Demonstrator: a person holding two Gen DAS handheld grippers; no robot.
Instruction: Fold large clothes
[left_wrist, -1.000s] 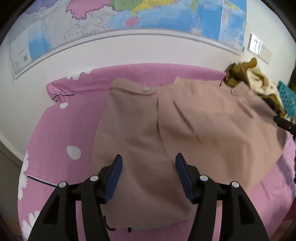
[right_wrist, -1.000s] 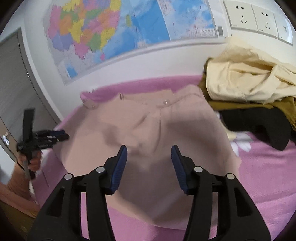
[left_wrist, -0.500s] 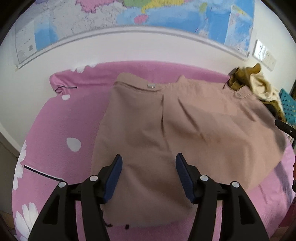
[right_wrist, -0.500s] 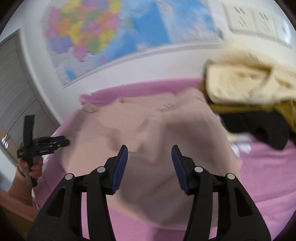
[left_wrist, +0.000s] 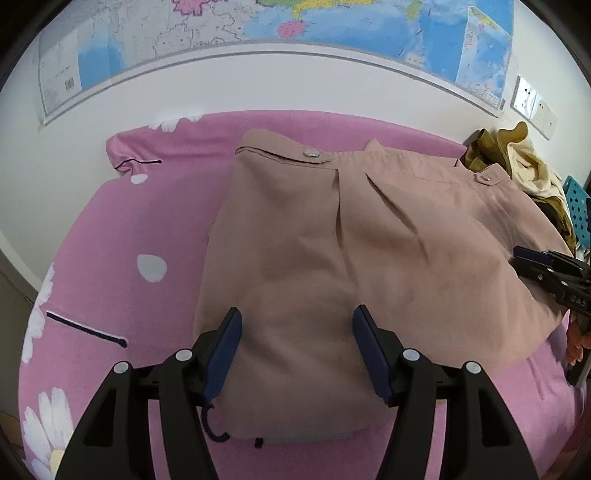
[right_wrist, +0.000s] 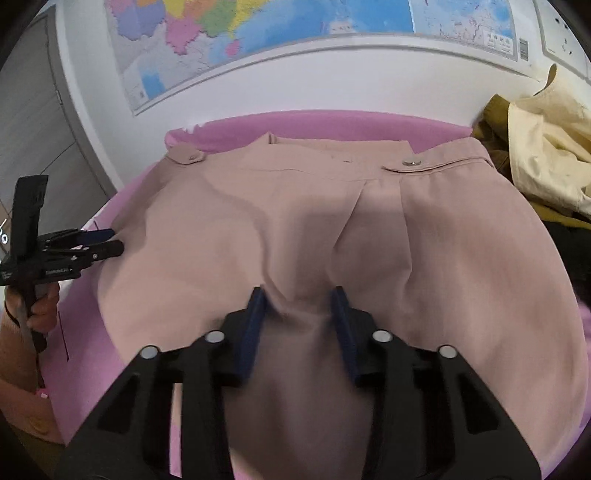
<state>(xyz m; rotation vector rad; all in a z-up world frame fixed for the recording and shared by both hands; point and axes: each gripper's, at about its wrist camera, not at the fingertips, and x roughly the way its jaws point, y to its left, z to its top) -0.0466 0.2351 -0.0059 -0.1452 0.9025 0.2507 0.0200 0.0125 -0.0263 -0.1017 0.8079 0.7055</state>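
A large tan garment (left_wrist: 369, 240) with snap buttons lies folded on the pink bed; it also shows in the right wrist view (right_wrist: 369, 221). My left gripper (left_wrist: 297, 350) is open and empty, low over the garment's near left part. My right gripper (right_wrist: 297, 325) has its jaws partly closed, and a ridge of the tan fabric bunches up between its blue pads (right_wrist: 251, 325). The right gripper also shows at the right edge of the left wrist view (left_wrist: 546, 269), and the left one at the left of the right wrist view (right_wrist: 85, 243).
The pink bedcover (left_wrist: 129, 229) with white flower prints reaches the white wall behind. A heap of yellow, olive and black clothes (right_wrist: 543, 155) lies at the garment's right. A blue perforated crate (left_wrist: 578, 206) stands beyond it. A wall map (left_wrist: 258, 29) hangs above.
My right gripper has dropped onto the garment and narrowed, gathering a ridge of fabric between its pads. My left gripper has stayed open and shifted slightly over the cloth.
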